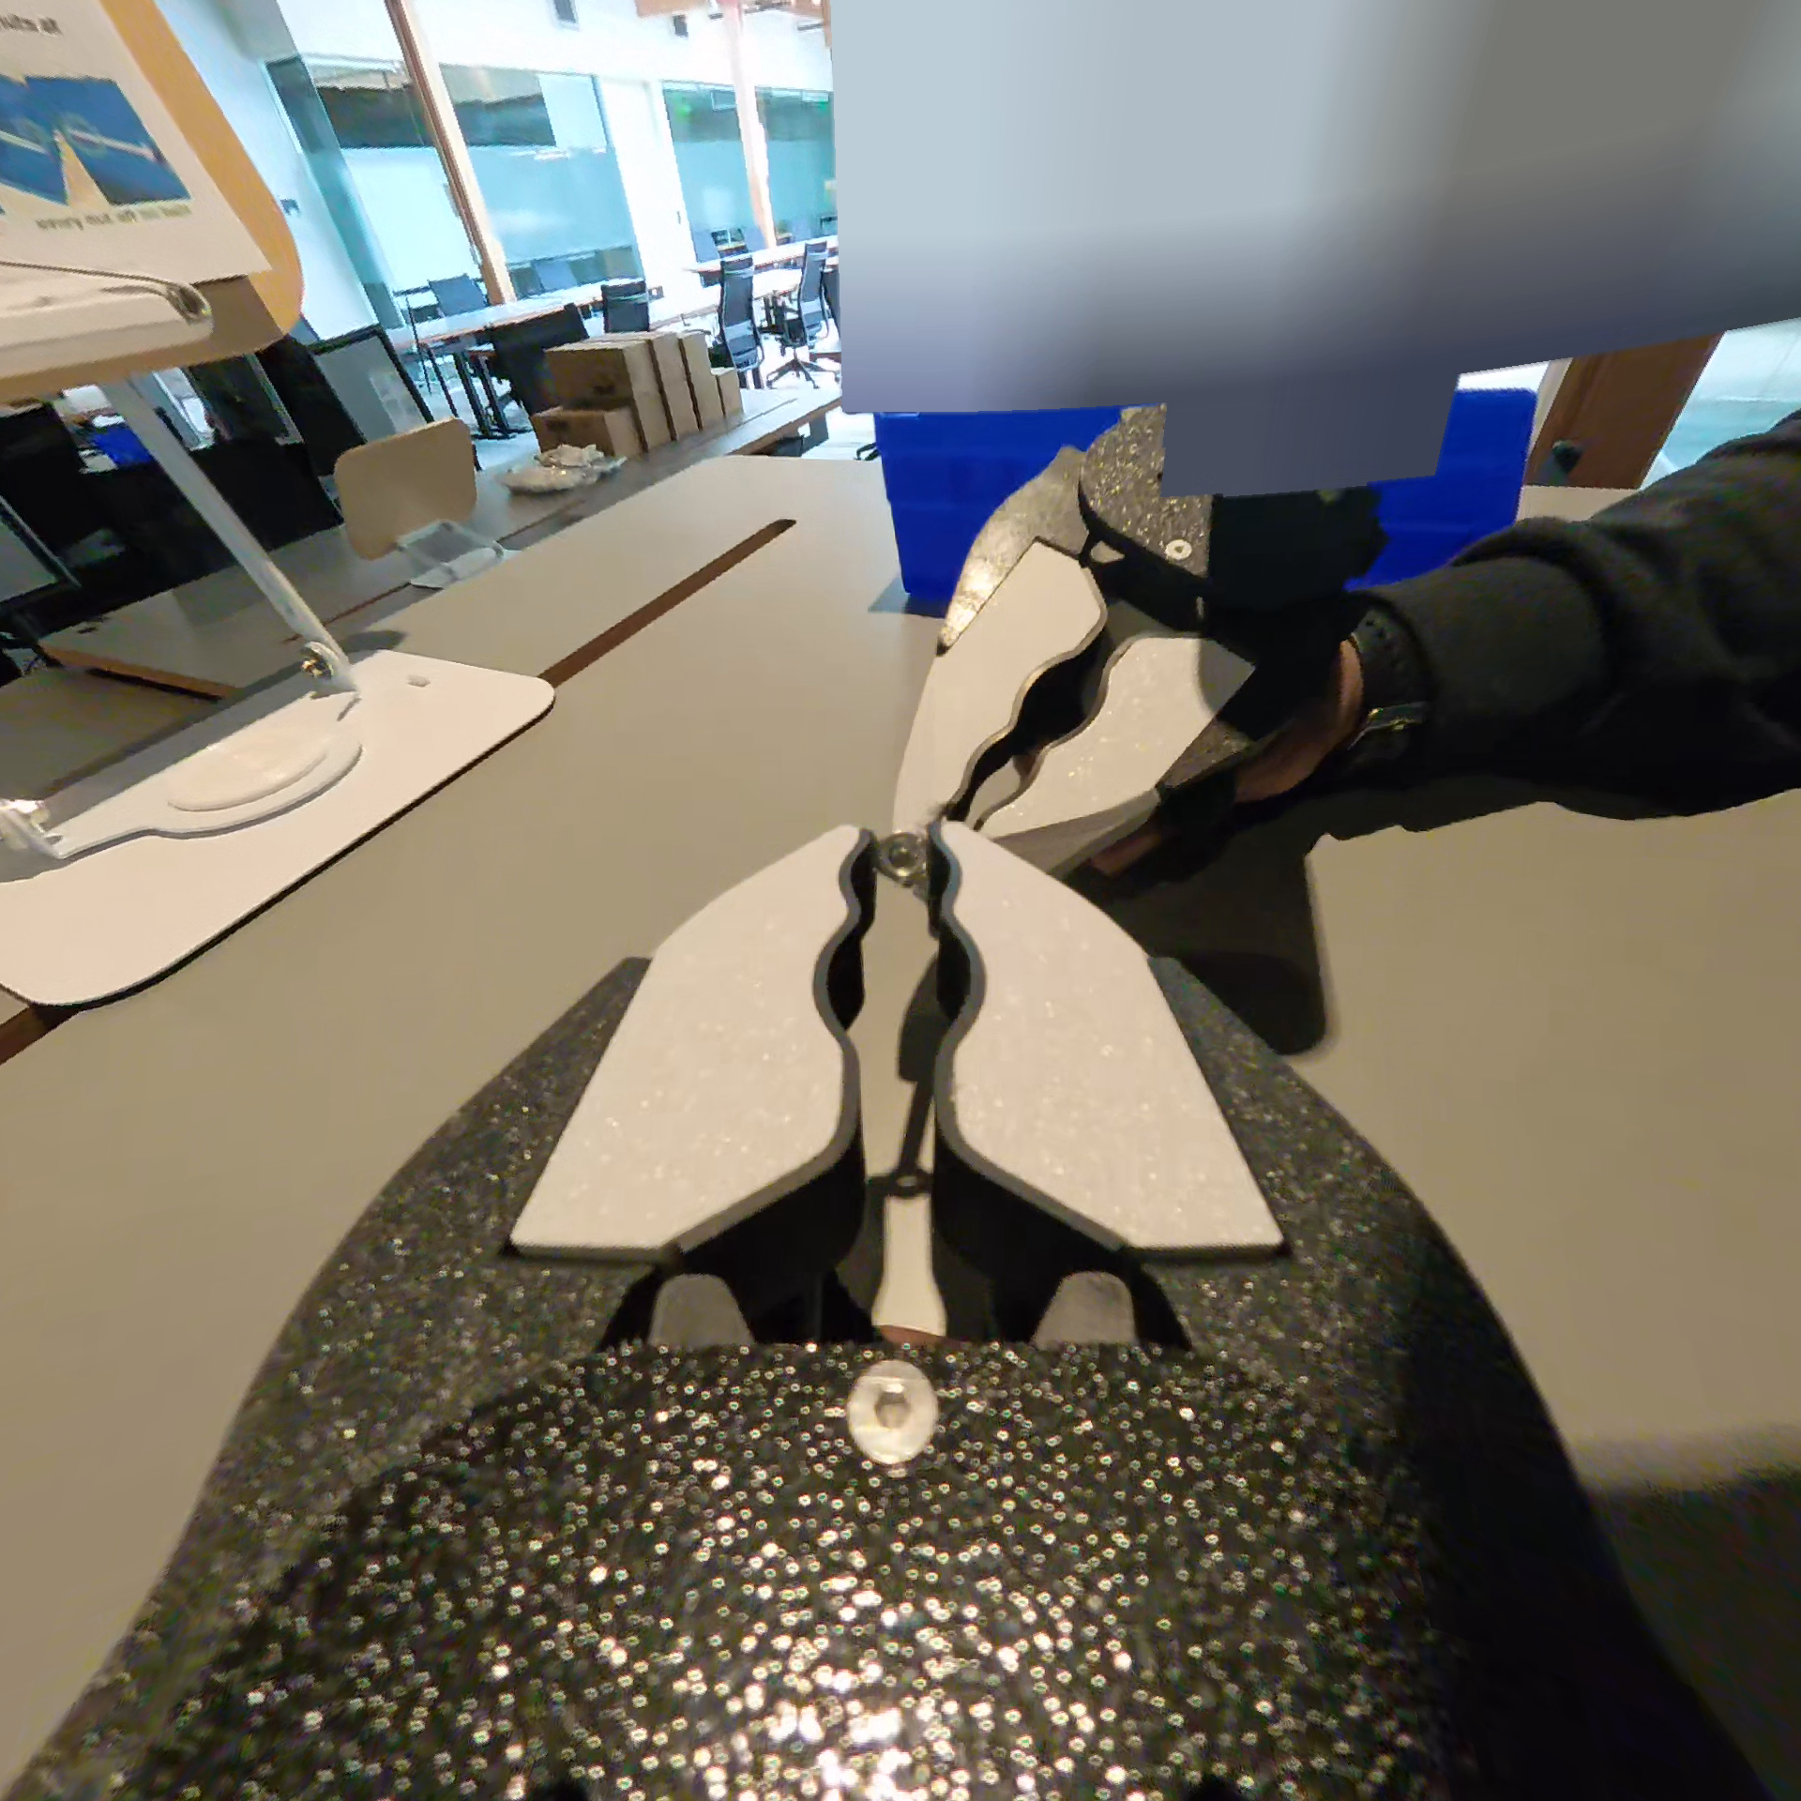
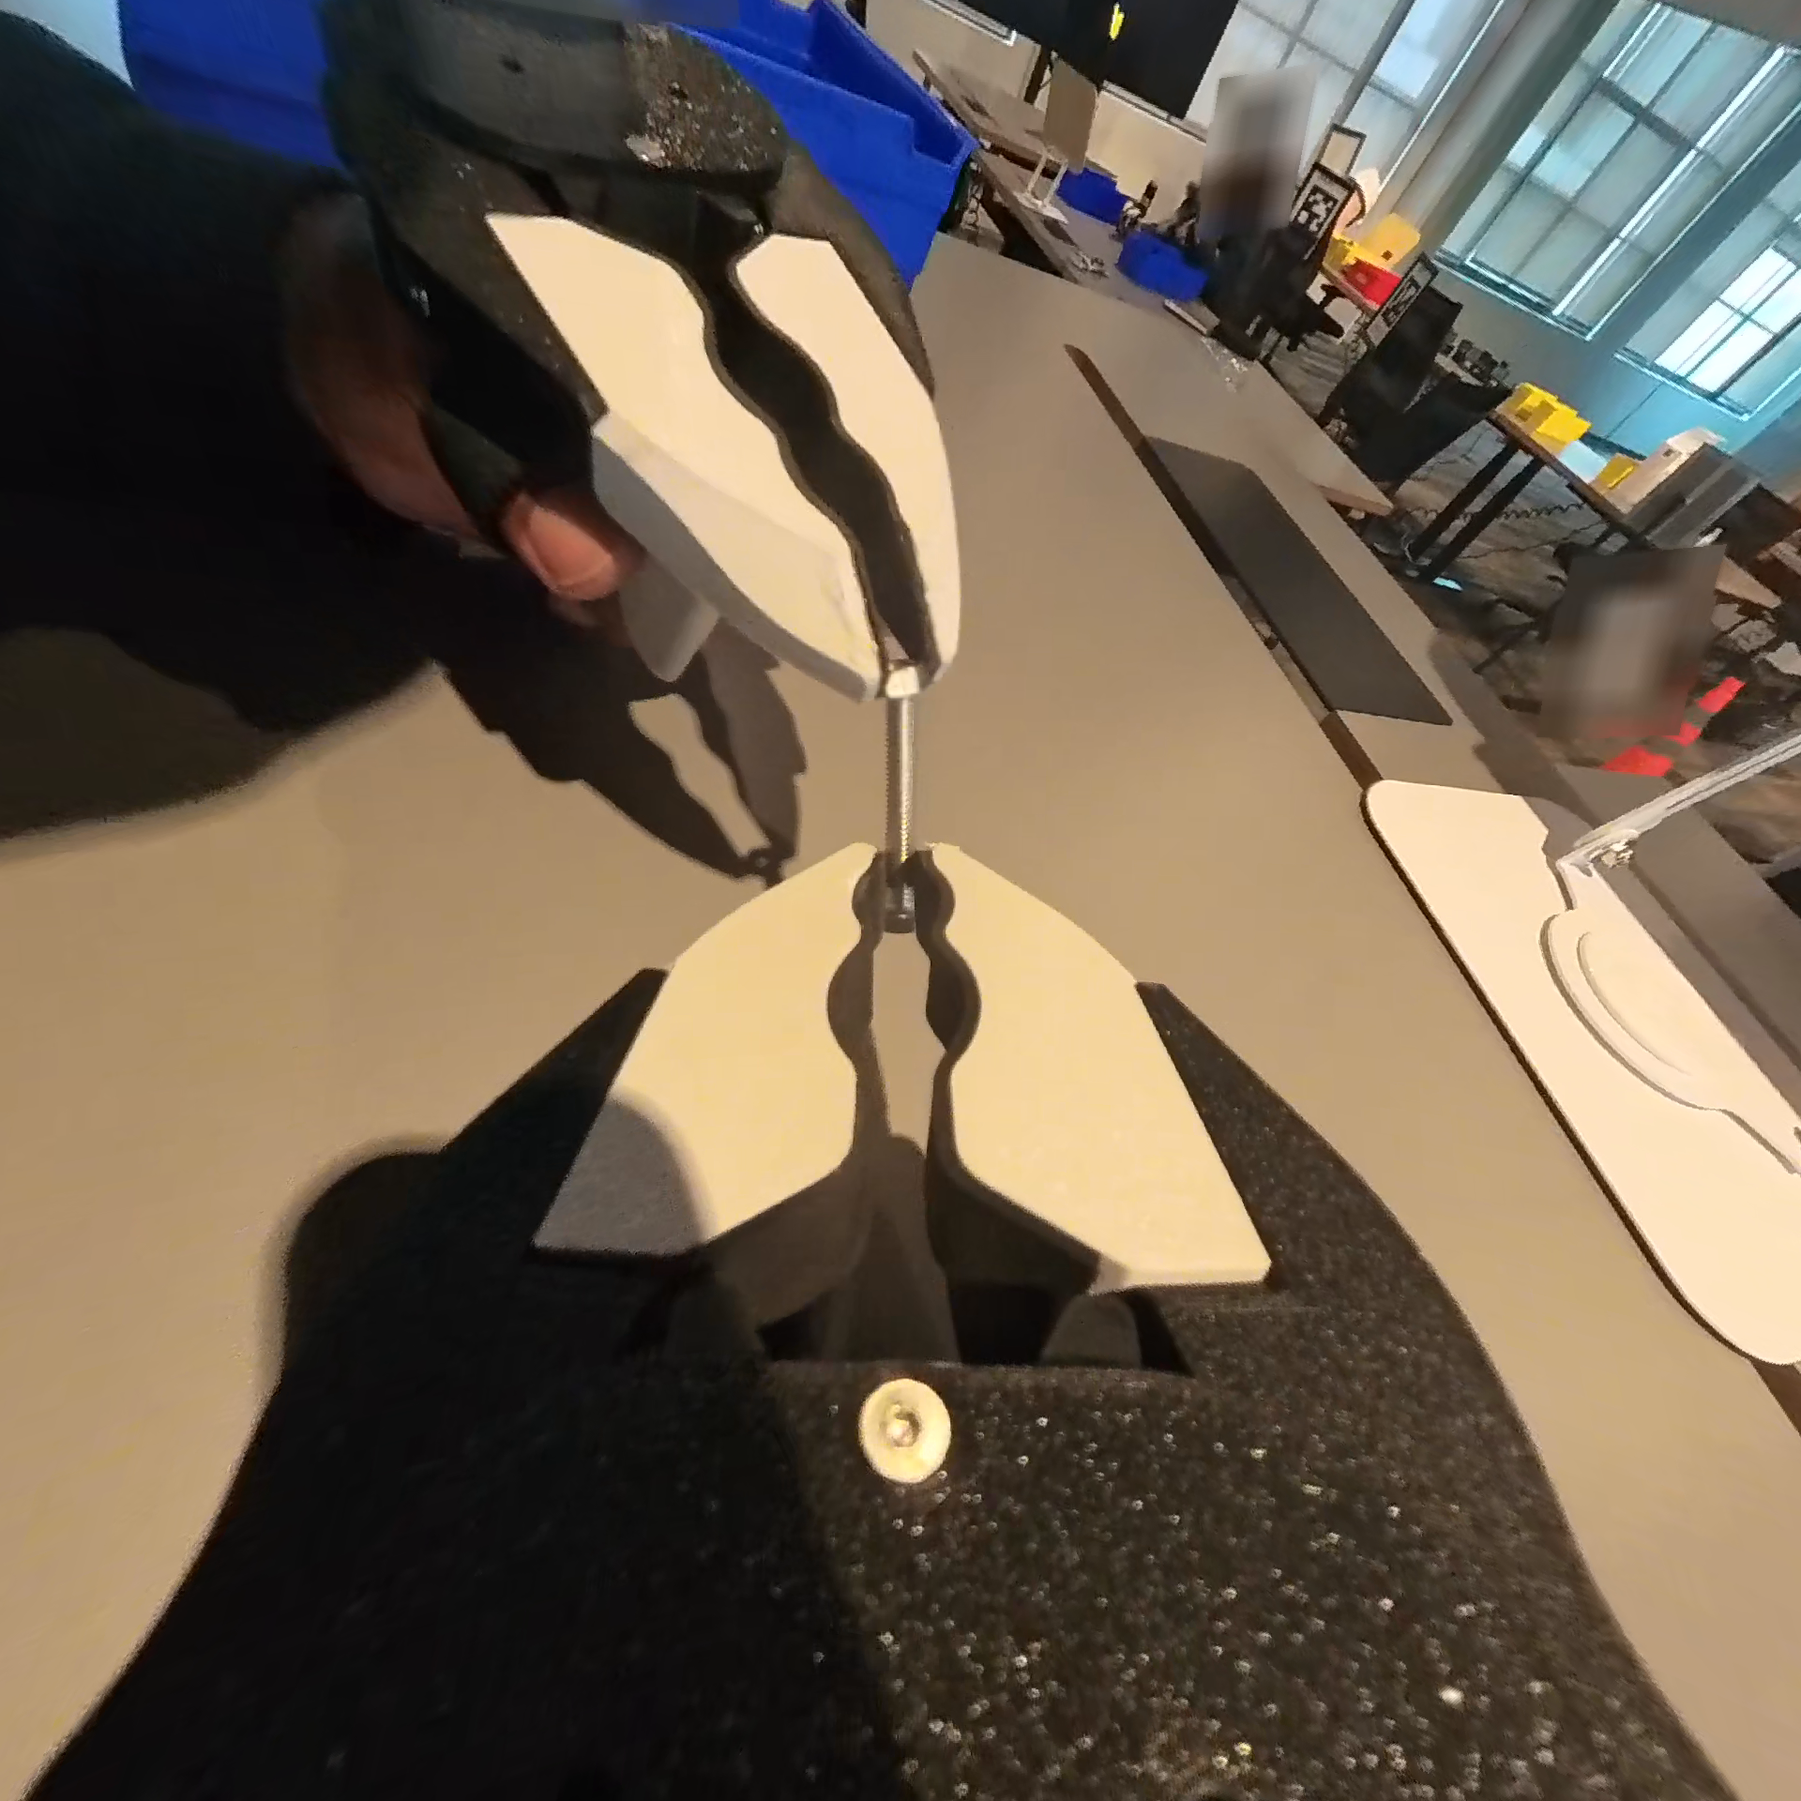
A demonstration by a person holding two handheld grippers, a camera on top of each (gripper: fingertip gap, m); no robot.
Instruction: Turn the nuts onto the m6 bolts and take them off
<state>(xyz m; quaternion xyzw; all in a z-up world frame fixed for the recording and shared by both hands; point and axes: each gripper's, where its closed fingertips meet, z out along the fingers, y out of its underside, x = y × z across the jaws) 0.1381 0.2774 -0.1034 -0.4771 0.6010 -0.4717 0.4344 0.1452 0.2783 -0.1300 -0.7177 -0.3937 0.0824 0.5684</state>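
A silver M6 bolt [image 2: 901, 770] hangs in the air between the two grippers, above the grey table [image 2: 292, 975]. My right gripper [image 2: 901, 862] is shut on the bolt's dark head end. My left gripper [image 2: 901, 672] comes in from the upper left and is shut on a hex nut [image 2: 901, 679] at the bolt's far threaded end. In the left wrist view the nut [image 1: 901, 860] shows end-on between my left gripper's tips [image 1: 901, 843]. The right gripper [image 1: 950, 814] meets it tip to tip, and the bolt shaft is hidden there.
A blue bin [image 1: 936, 507] stands on the table behind the grippers. A white stand base [image 1: 273, 741] lies to the left, also in the right wrist view [image 2: 1559, 975]. A black mat [image 2: 1286, 585] lies farther along. Desks, chairs and people are in the background. The grippers are tip to tip, or close to it.
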